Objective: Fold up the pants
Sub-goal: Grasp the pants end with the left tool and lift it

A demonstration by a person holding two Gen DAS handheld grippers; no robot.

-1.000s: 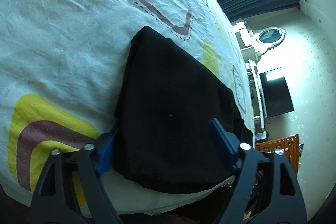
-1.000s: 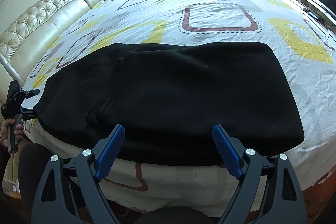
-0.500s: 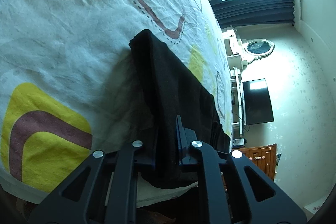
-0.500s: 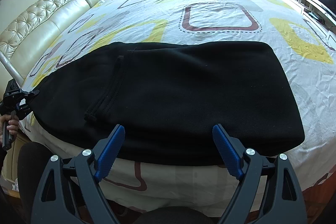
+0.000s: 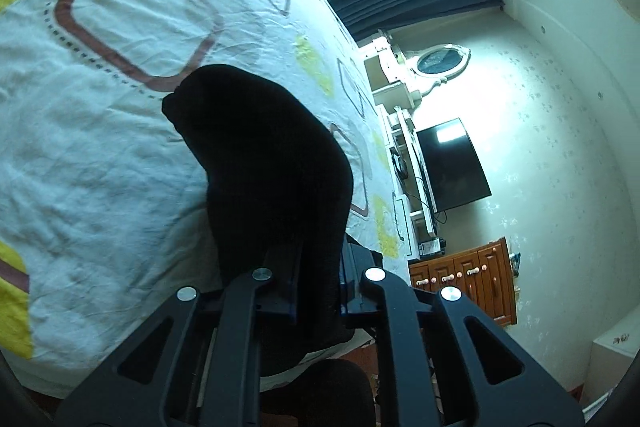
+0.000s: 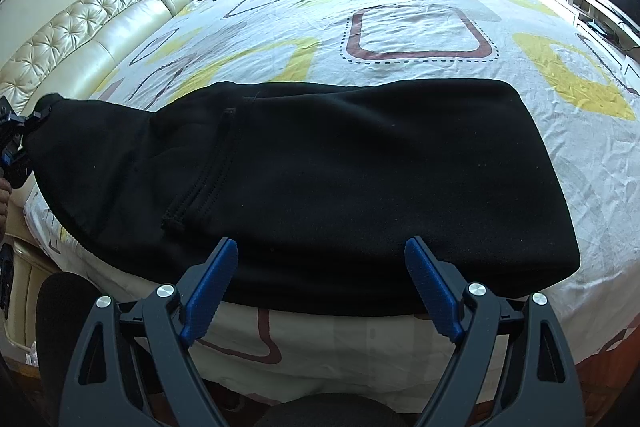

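Black pants (image 6: 320,167) lie folded lengthwise across the near edge of the bed, a seam running down their left part. My left gripper (image 5: 318,281) is shut on the pants' end (image 5: 272,163) and lifts it off the sheet; it also shows in the right wrist view (image 6: 16,131) at the far left, pinching that raised end. My right gripper (image 6: 320,287) is open and empty, its blue pads just short of the pants' near edge.
The bed has a white sheet (image 6: 420,27) with yellow and brown shapes and a cream tufted headboard (image 6: 80,23) at the left. A television (image 5: 452,163), white dresser with mirror (image 5: 440,59) and wooden cabinet (image 5: 464,279) stand beyond the bed's far side.
My left gripper closed on the pants' end and has lifted it, bunching the cloth upward. My right gripper stayed open in place.
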